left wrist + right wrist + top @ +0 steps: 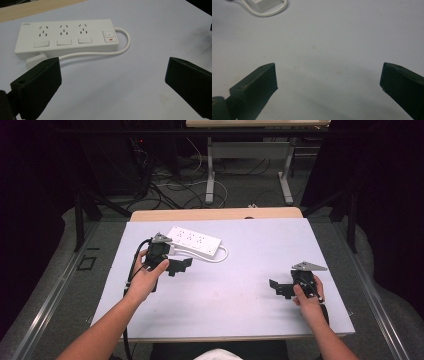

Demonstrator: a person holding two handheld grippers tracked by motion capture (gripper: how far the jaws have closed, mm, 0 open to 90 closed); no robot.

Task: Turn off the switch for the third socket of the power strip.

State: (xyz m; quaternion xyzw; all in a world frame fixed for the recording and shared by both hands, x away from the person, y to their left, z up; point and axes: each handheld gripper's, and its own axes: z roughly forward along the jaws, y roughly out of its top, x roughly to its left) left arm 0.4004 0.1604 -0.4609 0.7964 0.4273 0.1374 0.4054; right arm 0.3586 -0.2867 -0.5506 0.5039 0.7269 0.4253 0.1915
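Near the power strip [66,37] at the back of the surface [230,290], the left gripper [112,82] stands wide open and empty, and may push it away if it closes crookedly.

- Power strip [194,240] lies on table [240,290], far side, left of centre.
- Its cord [220,256] loops off the strip's right end & runs back along the near edge.
- Plug [35,60] sits just before the strip's left end.
- Left gripper [181,265] just before the strip, jaws apart, nothing betw. them.
- Right gripper [278,288] well apart, near right side of table, jaws wide.
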